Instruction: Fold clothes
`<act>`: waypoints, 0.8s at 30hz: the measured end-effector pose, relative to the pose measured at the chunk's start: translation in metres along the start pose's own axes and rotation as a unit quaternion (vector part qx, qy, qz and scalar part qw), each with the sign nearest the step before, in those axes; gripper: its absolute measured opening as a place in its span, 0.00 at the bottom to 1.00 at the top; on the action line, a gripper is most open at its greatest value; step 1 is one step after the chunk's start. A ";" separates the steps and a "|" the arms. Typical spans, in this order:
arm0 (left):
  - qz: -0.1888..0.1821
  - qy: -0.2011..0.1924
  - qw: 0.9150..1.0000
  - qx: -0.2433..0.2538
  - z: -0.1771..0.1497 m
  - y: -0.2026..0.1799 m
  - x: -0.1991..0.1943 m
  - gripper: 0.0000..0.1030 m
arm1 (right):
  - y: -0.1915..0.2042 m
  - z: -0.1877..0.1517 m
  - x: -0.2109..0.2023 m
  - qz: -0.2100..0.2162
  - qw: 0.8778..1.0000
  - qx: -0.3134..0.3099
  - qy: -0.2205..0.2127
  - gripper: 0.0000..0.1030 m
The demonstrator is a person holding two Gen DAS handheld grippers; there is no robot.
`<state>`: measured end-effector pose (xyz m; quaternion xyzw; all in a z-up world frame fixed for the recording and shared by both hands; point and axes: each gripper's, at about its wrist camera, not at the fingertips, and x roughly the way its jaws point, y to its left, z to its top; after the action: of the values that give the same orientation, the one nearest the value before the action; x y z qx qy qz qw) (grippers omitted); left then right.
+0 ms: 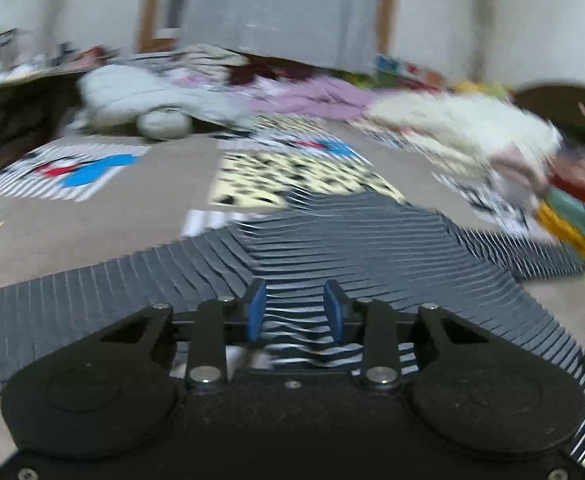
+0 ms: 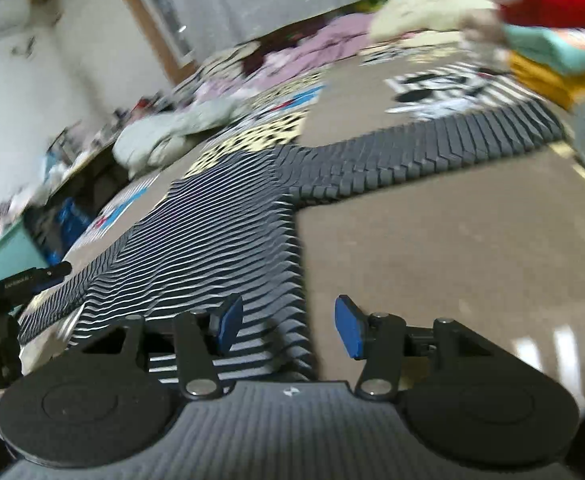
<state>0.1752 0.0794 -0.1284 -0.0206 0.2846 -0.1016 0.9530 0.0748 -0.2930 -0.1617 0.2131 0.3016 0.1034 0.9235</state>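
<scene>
A dark navy long-sleeved shirt with thin white stripes lies spread flat on the beige patterned bedspread, one sleeve reaching left and the other right. My left gripper hovers over the shirt's near part, open, its blue pads apart with striped cloth showing below them. In the right wrist view the shirt's body runs away from me and one sleeve stretches right. My right gripper is open over the shirt's right side edge, one pad above the cloth and the other above the bare bedspread.
A stack of folded clothes in red, teal and yellow sits at the right, with a cream fluffy garment behind it. A pale grey bundled garment and pink clothes lie at the back. A black device shows at the left edge.
</scene>
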 end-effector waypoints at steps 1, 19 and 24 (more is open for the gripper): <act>-0.001 0.015 1.000 0.010 -0.001 -0.008 0.010 0.30 | -0.003 -0.005 -0.002 -0.006 1.000 -0.005 -0.003 0.50; 0.019 0.046 0.998 0.039 -0.039 -0.083 -0.044 0.40 | 0.028 -0.015 -0.001 -0.027 0.987 -0.132 0.088 0.49; -0.013 0.040 0.999 -0.007 -0.045 -0.106 -0.054 0.40 | 0.006 -0.007 -0.027 0.024 0.997 -0.056 0.039 0.49</act>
<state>0.0872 -0.0122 -0.1273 -0.0273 0.3227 -0.1122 0.9394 0.0487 -0.2943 -0.1497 0.1641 0.3259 0.1501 0.9189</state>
